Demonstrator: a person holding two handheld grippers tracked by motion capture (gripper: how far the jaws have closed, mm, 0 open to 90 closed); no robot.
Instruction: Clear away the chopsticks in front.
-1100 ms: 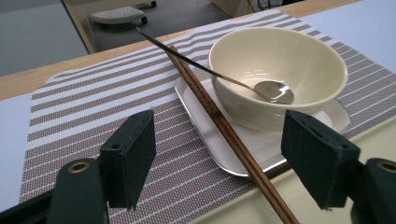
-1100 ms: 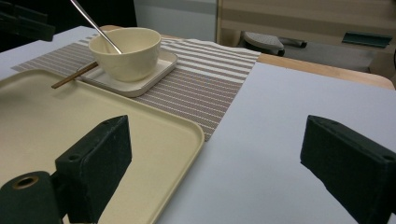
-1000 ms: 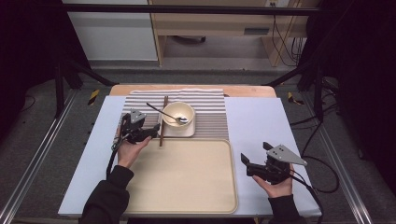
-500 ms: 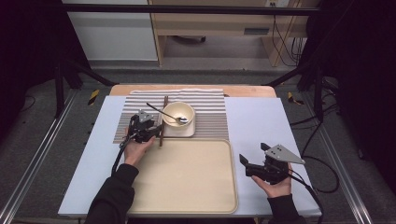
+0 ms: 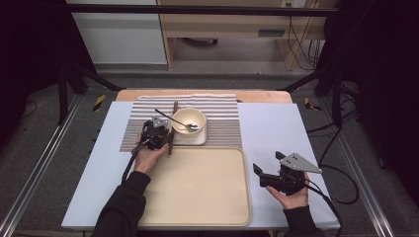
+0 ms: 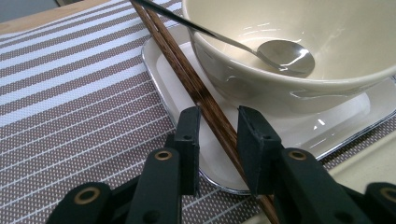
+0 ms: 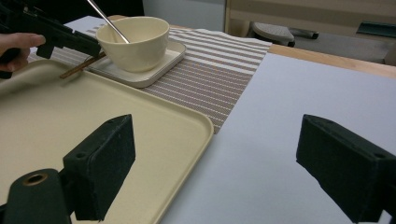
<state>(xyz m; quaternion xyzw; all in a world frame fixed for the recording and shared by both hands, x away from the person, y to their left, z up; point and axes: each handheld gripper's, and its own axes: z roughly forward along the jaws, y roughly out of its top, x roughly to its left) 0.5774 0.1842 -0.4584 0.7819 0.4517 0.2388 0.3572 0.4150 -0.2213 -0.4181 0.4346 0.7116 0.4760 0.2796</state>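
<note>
Grey carpeted floor (image 5: 54, 163) around the pale blue-topped table (image 5: 276, 128). Behind it — a light wooden bench (image 5: 232, 29) and a white cabinet panel (image 5: 118, 34). Black frame bars (image 5: 197, 9) overhead; black cables (image 5: 299, 44) hang at right. Sides dark.

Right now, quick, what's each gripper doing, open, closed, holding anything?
Left gripper: open, fingers either side of the chopsticks, not yet clamped.
Right gripper: wide open, holding nothing, over the table.

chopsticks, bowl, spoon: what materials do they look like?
Chopsticks: dark brown, streaky grain, likely wood, satin finish. Bowl: cream, glossy highlights, ceramic or melamine, can't tell which. Spoon: mirror-like silver, likely polished steel.
</note>
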